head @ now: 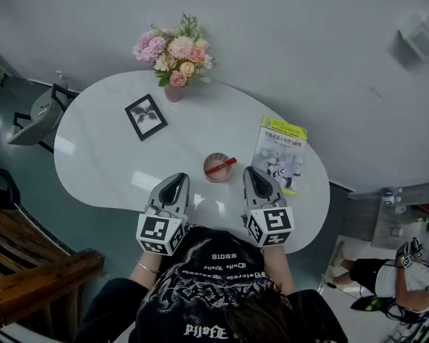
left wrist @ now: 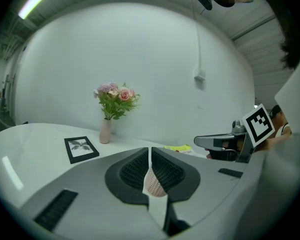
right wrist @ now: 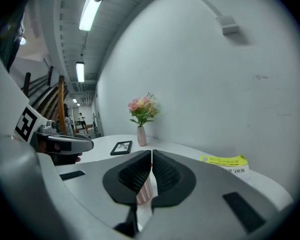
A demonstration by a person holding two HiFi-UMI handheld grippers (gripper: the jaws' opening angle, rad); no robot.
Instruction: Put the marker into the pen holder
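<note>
A pink cup-shaped pen holder (head: 216,170) stands on the white table (head: 100,156), near the front edge. A red marker (head: 222,166) rests in it, slanting out over its right rim. My left gripper (head: 177,180) hovers just left of the holder and my right gripper (head: 253,171) just right of it, both behind it on the near side. Both are shut with nothing between the jaws. In the left gripper view the left gripper (left wrist: 150,152) hides all but a strip of the holder (left wrist: 155,185). The right gripper (right wrist: 152,155) likewise covers most of the holder (right wrist: 146,192).
A vase of pink flowers (head: 174,61) stands at the table's far edge, with a black picture frame (head: 146,116) left of centre. A yellow-topped booklet (head: 280,151) lies at the right. A grey chair (head: 39,116) stands beyond the table's left end. Another person (head: 386,271) is at lower right.
</note>
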